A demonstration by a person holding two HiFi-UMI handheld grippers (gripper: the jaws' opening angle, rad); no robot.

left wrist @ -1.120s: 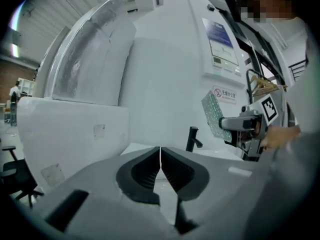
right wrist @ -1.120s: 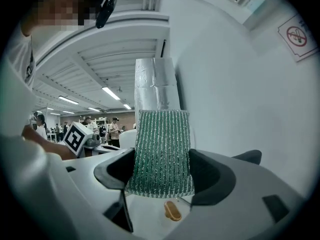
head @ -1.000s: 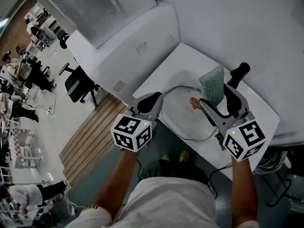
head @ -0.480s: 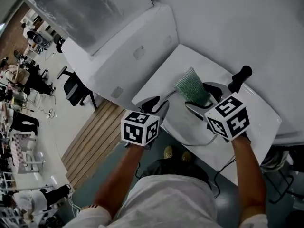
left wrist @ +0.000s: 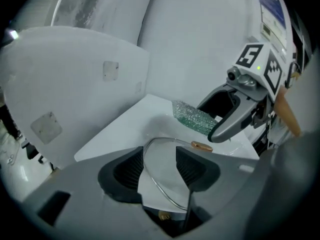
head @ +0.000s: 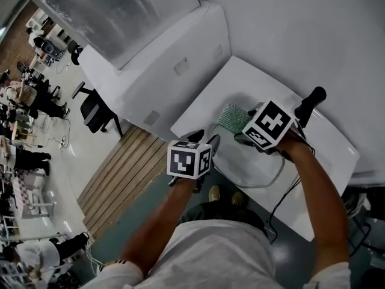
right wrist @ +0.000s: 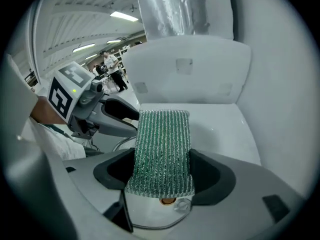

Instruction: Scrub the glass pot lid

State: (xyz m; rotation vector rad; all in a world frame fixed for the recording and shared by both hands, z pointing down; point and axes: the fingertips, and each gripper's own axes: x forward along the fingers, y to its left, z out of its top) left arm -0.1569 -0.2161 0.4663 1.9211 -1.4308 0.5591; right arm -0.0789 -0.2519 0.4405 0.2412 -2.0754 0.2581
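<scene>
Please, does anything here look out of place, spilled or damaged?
Nothing is spilled or broken. Only the glass lid lies close to the table's front edge, its rim between the left gripper's jaws, which have just been opening.

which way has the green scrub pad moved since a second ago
Yes: the green scrub pad, in the right gripper, has swung left, away from the black handle.

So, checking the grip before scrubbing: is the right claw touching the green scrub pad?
Touching. The right gripper view shows the green scrub pad squeezed between both sides of the right claw.
</scene>
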